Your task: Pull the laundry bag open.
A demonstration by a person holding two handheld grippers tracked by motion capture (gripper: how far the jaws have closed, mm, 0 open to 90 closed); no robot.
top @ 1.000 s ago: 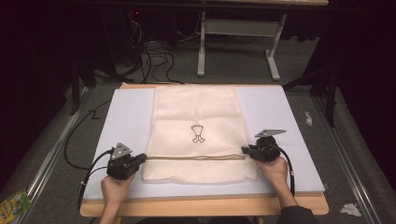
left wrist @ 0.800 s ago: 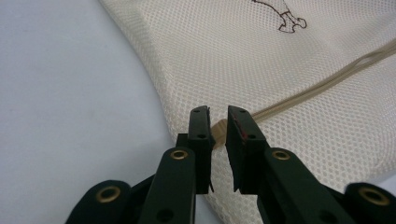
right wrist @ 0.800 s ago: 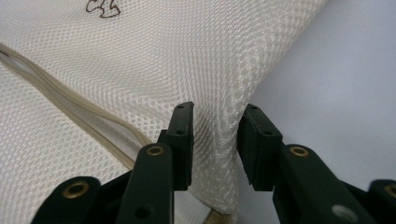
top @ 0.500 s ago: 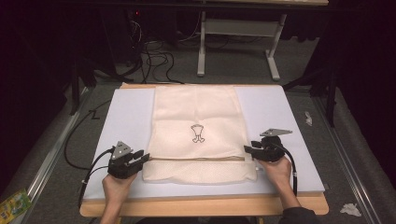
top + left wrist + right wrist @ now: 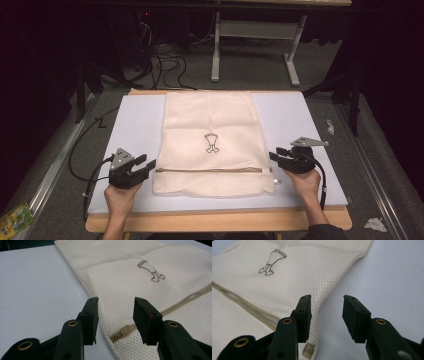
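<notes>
A cream mesh laundry bag (image 5: 210, 145) lies flat on the white table mat (image 5: 135, 125), with a small printed emblem (image 5: 212, 143) at its middle and a tan zipper (image 5: 210, 170) across its near end. My left gripper (image 5: 149, 165) stands open at the bag's left edge, by the zipper's end. In the left gripper view the jaws frame the bag's edge (image 5: 110, 315) and the zipper end (image 5: 123, 330). My right gripper (image 5: 273, 154) is open at the bag's right edge; the right gripper view shows the mesh (image 5: 287, 282) and the zipper (image 5: 249, 310) by its left jaw.
The mat rests on a wooden tabletop (image 5: 215, 220). Cables (image 5: 165, 55) and a white table frame (image 5: 250, 45) sit on the grey floor beyond. A metal rail (image 5: 50, 170) runs along the left; scraps of paper (image 5: 374, 224) lie on the floor at right.
Both grippers have let go of the bag's near edge and drawn slightly outward and back. The bag's near end has settled flat on the mat.
</notes>
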